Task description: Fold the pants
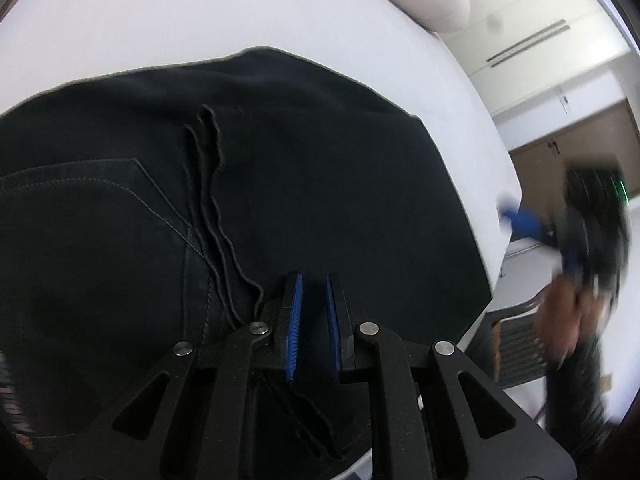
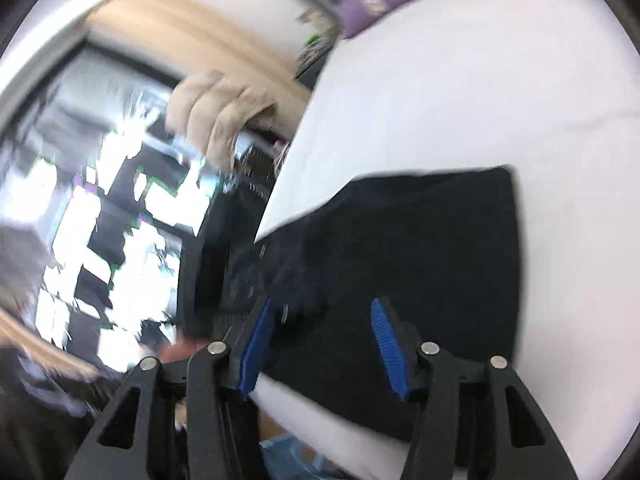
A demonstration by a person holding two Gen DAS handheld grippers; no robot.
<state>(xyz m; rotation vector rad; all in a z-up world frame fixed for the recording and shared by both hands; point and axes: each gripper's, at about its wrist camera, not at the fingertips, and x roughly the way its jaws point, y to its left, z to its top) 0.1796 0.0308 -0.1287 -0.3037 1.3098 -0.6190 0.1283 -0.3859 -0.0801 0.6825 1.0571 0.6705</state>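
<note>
Left wrist view: the left gripper (image 1: pixel 314 280), its jaws slightly parted and empty, is seen above folded black denim pants (image 1: pixel 280 184) laid on a white bed sheet (image 1: pixel 160 20). Right wrist view: the right gripper (image 2: pixel 322 306) is held wide apart over the pants (image 2: pixel 420 248).

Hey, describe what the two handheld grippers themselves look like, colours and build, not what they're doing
Both match: the left gripper and right gripper have matte black linkage arms with triangular cut-outs, joined by round silver rivets. The jaws are black, lined with ribbed blue pads. No cables or markings show. In the left wrist view the right gripper appears blurred, black with blue, held by a bare hand.
</note>
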